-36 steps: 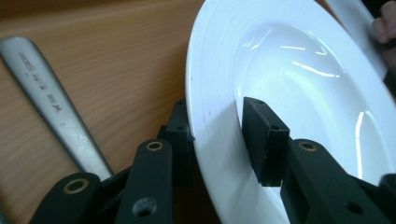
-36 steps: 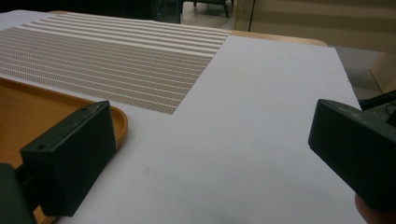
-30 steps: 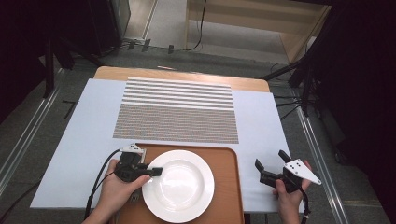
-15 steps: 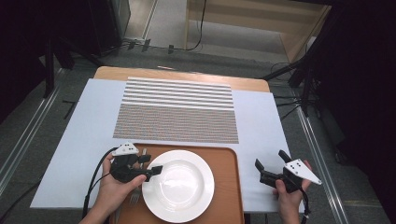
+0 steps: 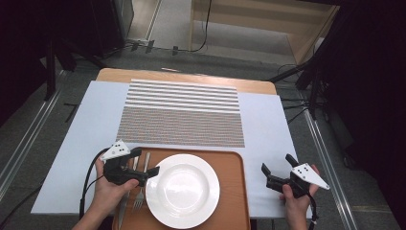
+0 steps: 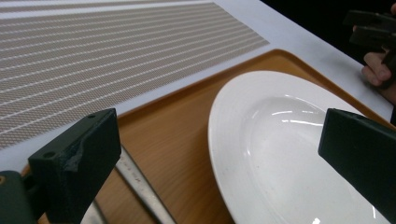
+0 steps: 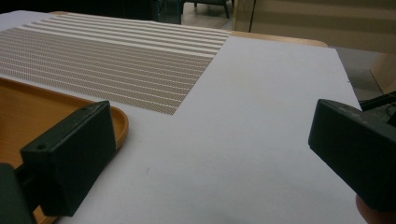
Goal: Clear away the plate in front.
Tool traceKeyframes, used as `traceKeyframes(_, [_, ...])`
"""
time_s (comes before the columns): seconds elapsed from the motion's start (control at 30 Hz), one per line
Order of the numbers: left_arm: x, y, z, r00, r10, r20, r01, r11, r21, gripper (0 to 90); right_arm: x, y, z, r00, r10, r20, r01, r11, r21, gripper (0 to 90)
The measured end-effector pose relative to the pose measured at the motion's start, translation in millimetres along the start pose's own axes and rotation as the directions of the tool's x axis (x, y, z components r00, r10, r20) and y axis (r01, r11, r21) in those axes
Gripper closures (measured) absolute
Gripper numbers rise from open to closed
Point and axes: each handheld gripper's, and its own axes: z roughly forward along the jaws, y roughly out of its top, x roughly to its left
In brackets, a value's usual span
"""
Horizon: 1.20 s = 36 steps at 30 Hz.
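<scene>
The left gripper's (image 5: 143, 173) fingers (image 6: 77, 163) stood wide apart and held nothing, with one finger over the cutlery and the other over the near-left rim of the white plate (image 5: 182, 189). A fork (image 5: 140, 189) and what looked like a knife (image 5: 128, 191) lay side by side on the wooden tray (image 5: 233, 191), just left of the plate. The right gripper (image 5: 274, 178) rested on the pale worktop (image 5: 268, 124) to the right of the tray, its fingers (image 7: 70, 158) likewise spread and empty. The woven placemat (image 5: 182, 112) lay on the far side of the tray. If the left fingers closed where they were, they could catch the plate's edge together with the cutlery; the smooth rim might slide free or tip, and the fork and knife could be scraped sideways across the tray.
</scene>
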Motion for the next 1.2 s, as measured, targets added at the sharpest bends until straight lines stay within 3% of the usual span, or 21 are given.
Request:
traceKeyframes(0.23, [10.7, 0.0, -8.9, 0.9997, 0.000, -0.026, -0.001, 0.9997, -0.025, 0.0, 0.4, 0.0, -0.1, 1.0000, 0.002, 0.001, -0.002, 1.000, 0.002, 0.0])
traceKeyframes(0.47, [24.5, -0.4, -21.5, 0.9969, 0.006, -0.079, -0.009, 0.9990, -0.044, 0.0, 0.2, 0.0, 0.0, 1.0000, 0.001, 0.001, -0.001, 1.000, 0.001, 0.0])
traceKeyframes(0.6, [32.1, -1.5, -30.6, 0.9926, 0.010, -0.121, -0.018, 0.9978, -0.064, 0.0, 0.0, 0.0, 0.0, 1.0000, 0.000, 0.001, 0.000, 1.000, 0.000, 0.0])
traceKeyframes(1.2, [58.4, -11.8, -53.9, 0.9791, 0.003, -0.203, -0.024, 0.9947, -0.100, 0.0, 0.3, 0.0, 0.0, 1.0000, 0.004, 0.002, -0.004, 1.000, 0.004, 0.0])
